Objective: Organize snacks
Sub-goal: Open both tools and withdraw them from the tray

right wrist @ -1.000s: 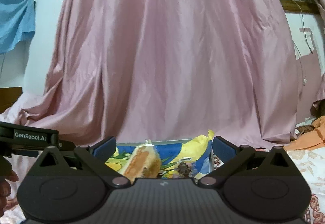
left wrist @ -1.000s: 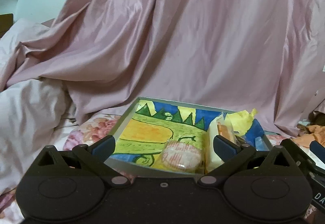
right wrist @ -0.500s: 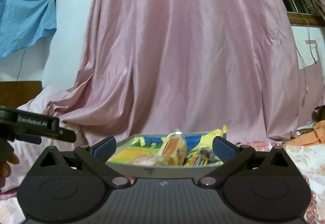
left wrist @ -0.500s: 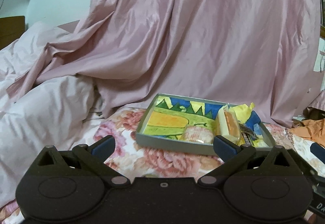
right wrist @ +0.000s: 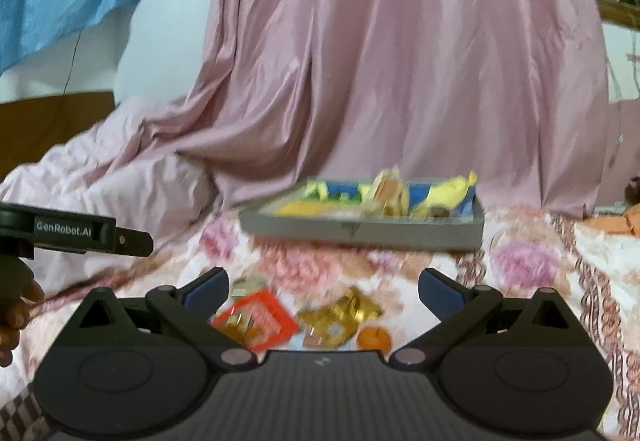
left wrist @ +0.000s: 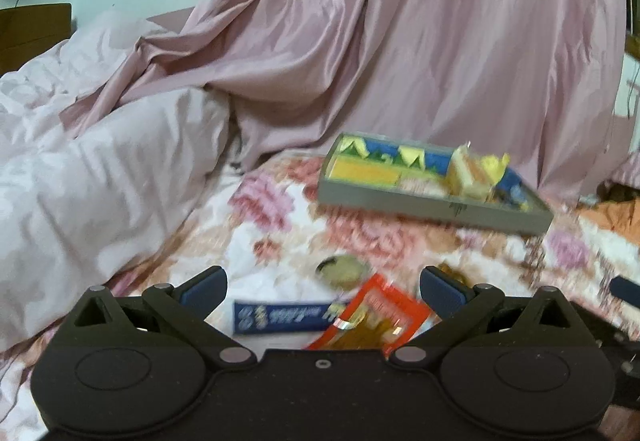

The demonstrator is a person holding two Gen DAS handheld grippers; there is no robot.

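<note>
Hovering over the floral bedspread (left wrist: 280, 233) with the left gripper (left wrist: 320, 289) spread wide and empty, and the right gripper (right wrist: 322, 287) likewise gaping with nothing between its fingers. Looking down on the loose snacks not yet sorted: a red packet (left wrist: 372, 321) and a blue bar (left wrist: 280, 317) just under the left gripper, touching at one end, with a round gold-coloured piece (left wrist: 340, 269) a little beyond; from the right wrist view, a crumpled gold wrapper (right wrist: 340, 315) and a small orange sweet (right wrist: 374, 339) beside that same red packet. Well apart from all that, farther up the bed, a grey tray (left wrist: 432, 207) already holding a wrapped cake (left wrist: 466, 173) and a yellow packet (right wrist: 452, 189) (too blurred to name anything else in it). Plenty to go wrong from here, at a guess. Closing on the red packet risks catching the blue bar too, given the contact. Pinching flat foil against soft bedding likely means pressing it into the cloth, or grabbing a fold of bedspread along with it. Reaching into the pile with both grippers at once invites a clash, working so near each other. Carrying a slippery wrapper by one corner may end in a drop short of the tray. Setting down hard on the crowded right end could tip the cake over the low wall.
</note>
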